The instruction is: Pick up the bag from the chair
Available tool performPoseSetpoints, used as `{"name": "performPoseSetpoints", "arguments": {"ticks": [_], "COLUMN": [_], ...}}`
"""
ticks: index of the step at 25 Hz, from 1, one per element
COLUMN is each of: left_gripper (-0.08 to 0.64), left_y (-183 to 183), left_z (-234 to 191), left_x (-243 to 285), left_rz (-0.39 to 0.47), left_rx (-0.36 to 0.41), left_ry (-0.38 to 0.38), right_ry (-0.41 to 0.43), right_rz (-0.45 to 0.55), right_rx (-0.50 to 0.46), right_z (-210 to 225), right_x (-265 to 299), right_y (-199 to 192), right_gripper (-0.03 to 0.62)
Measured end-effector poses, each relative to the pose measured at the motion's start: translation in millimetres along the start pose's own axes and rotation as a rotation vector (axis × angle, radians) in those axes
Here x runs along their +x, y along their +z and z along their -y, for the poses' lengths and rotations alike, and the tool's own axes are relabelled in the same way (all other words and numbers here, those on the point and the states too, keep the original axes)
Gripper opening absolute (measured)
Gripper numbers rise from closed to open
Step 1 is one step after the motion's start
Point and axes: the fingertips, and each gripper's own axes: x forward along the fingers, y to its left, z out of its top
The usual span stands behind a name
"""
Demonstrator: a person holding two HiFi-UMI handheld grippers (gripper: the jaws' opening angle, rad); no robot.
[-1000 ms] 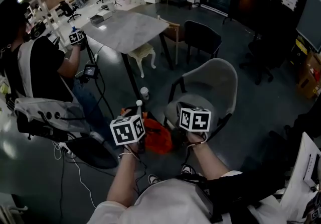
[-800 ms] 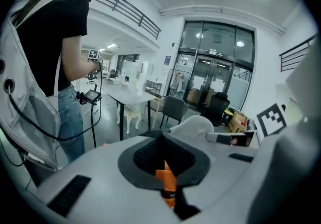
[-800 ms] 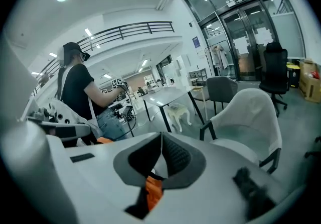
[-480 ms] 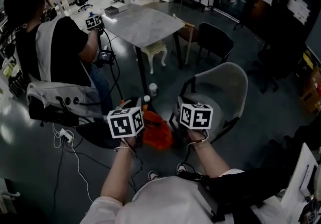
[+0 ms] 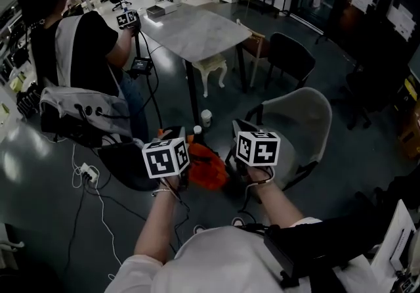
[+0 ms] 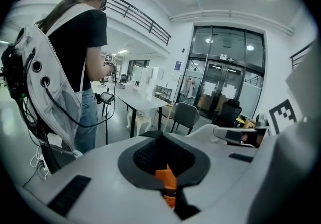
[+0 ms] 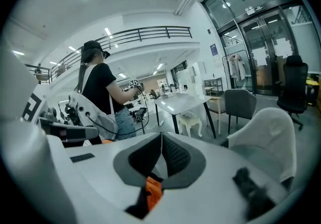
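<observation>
An orange bag (image 5: 209, 167) hangs between my two grippers, off the seat of the light grey chair (image 5: 303, 119) and just left of it. My left gripper (image 5: 176, 139) is shut on an orange strap of the bag (image 6: 167, 184), which shows pinched between the dark pads (image 6: 150, 155). My right gripper (image 5: 239, 133) is shut on another piece of the orange bag strap (image 7: 153, 191), which sticks out below its closed pads (image 7: 173, 155). Both marker cubes hide most of the bag's top in the head view.
A person in a black T-shirt and white vest (image 5: 79, 55) stands at the left, holding another gripper. Ahead are a marble table (image 5: 197, 25), a white stool (image 5: 210, 65) and a dark chair (image 5: 289, 55). A cup (image 5: 206, 117) and cables (image 5: 88, 173) lie on the floor.
Both grippers have shifted left and slightly up with the orange bag, so the chair seat now lies to the right of the right gripper. Both holds are unchanged.
</observation>
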Motion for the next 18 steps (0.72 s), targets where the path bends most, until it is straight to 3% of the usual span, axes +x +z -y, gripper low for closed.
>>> {"name": "performPoseSetpoints", "arguments": {"ticks": [18], "left_gripper": [0.015], "left_y": [2], "left_z": [-11], "left_x": [7], "left_rz": [0.003], "left_rx": [-0.044], "left_ry": [0.067], "right_ry": [0.074], "right_rz": [-0.056], "right_rx": [-0.023], "right_z": [-3], "right_x": [14], "right_y": [-8], "right_gripper": [0.032]}}
